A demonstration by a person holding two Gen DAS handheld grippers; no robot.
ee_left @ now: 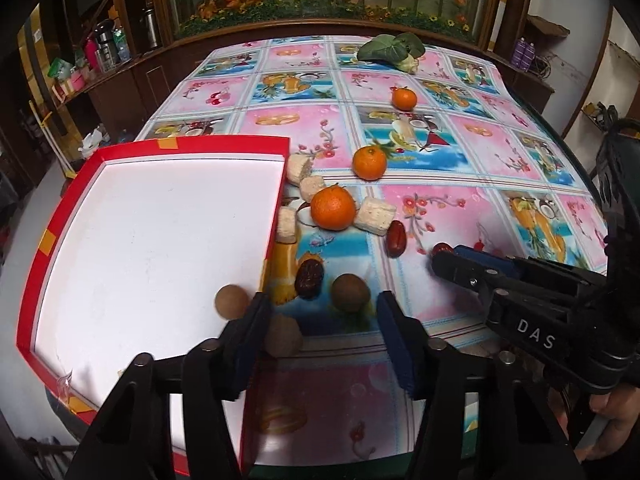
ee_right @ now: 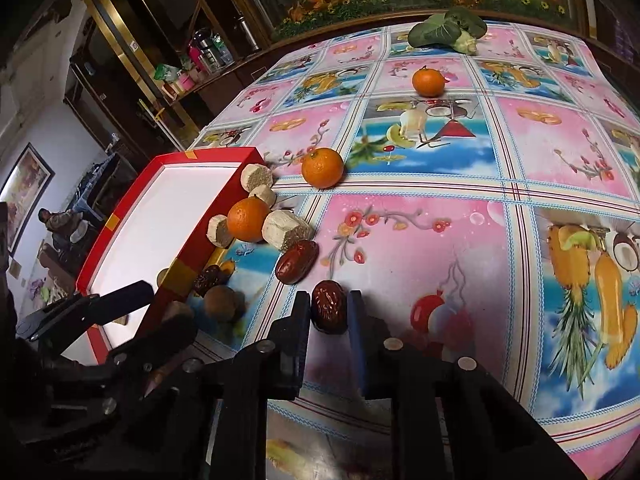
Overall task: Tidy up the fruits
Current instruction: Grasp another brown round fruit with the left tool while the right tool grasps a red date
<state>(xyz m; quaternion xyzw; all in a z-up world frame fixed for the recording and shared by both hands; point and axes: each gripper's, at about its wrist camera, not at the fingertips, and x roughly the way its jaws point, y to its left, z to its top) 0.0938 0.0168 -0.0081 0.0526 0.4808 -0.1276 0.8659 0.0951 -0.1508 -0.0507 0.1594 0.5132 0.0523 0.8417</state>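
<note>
A red-rimmed white tray lies at the table's left, also in the right wrist view. One brown round fruit lies inside the tray near its right wall. My left gripper is open above the tray's right edge; a second brown fruit lies between its fingers and a third just ahead. My right gripper has its pads closed on a red date on the cloth. Another date lies just ahead. Three oranges lie further back.
Several pale cut cylinders lie around the nearest orange beside the tray wall. A dark dried date lies near the tray. A leafy vegetable lies at the far edge. The patterned tablecloth covers the table; wooden cabinets stand behind.
</note>
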